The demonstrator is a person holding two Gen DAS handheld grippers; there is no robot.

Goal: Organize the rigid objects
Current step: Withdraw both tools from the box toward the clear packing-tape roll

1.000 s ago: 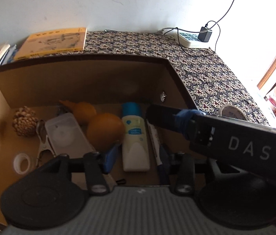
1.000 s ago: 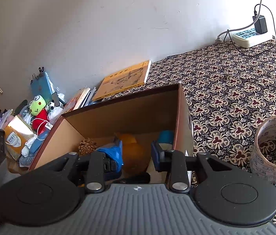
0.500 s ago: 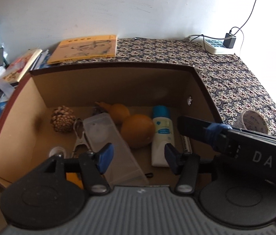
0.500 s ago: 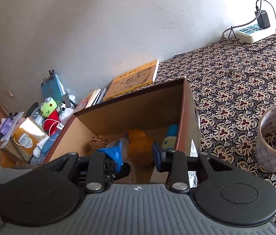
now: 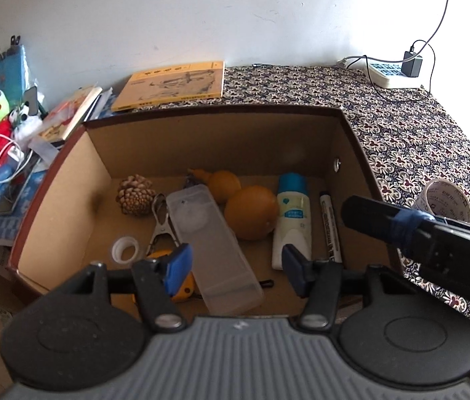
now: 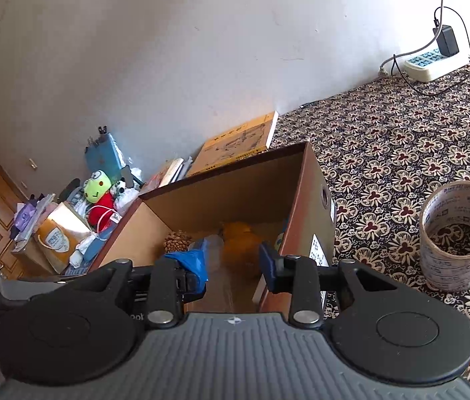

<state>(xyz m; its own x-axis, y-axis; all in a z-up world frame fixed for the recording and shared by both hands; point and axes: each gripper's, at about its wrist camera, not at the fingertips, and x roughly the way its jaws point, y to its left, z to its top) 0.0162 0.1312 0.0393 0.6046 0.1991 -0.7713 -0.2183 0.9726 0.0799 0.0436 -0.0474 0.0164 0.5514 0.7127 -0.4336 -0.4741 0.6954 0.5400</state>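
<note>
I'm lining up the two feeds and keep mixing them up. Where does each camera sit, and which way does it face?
Left wrist: on the left gripper, looking steeply down into the cardboard box; the right gripper's finger crosses at right.
Right wrist: on the right gripper, facing flatter over the box rim toward the wall; the left gripper's body shows at left.
Shared: box, pine cone, yellow book, tape roll, power strip.

box (image 5: 351,140) top open; floor crowded, left corner free

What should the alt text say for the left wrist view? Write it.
Open cardboard box holding a pine cone, clear plastic case, orange gourd, white bottle and marker; the left gripper, jaws opening, hovers empty above.
</note>
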